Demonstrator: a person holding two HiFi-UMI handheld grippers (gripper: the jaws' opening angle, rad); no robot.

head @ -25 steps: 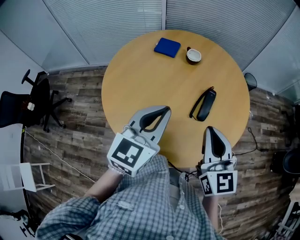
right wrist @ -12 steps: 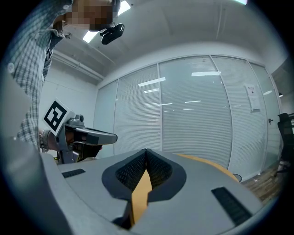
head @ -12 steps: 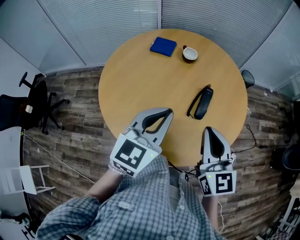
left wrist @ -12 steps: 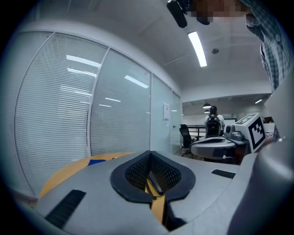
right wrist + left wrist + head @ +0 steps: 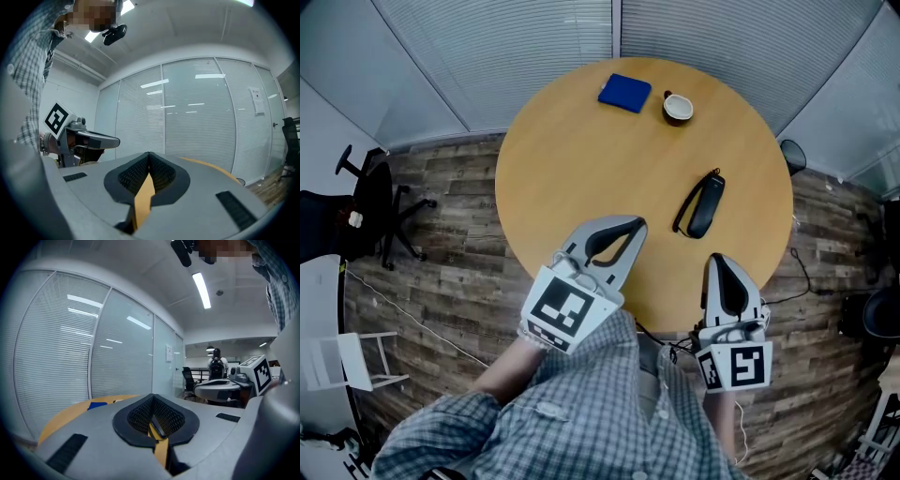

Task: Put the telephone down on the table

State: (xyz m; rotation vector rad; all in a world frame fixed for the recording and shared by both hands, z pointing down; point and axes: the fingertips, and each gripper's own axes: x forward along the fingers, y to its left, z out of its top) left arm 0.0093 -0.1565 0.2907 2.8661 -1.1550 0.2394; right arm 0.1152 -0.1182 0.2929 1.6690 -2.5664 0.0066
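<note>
The black telephone handset (image 5: 705, 204) lies flat on the round wooden table (image 5: 581, 169), right of its middle, with its cord curled along its left side. Nothing touches it. My left gripper (image 5: 635, 223) hovers over the table's near edge, well to the handset's lower left, jaws shut and empty. My right gripper (image 5: 719, 259) sits at the near edge just below the handset, also shut with nothing in it. In the left gripper view its fingertips (image 5: 152, 397) meet; in the right gripper view the fingertips (image 5: 149, 154) meet too.
A blue notebook (image 5: 624, 93) and a white cup (image 5: 678, 108) sit at the table's far side. Blinds and glass walls ring the table. An office chair (image 5: 366, 202) stands on the wood floor at left, and cables trail at right.
The head view has shifted slightly, so the table's things sit a little further up and left in the picture. Both grippers and the handset keep their places.
</note>
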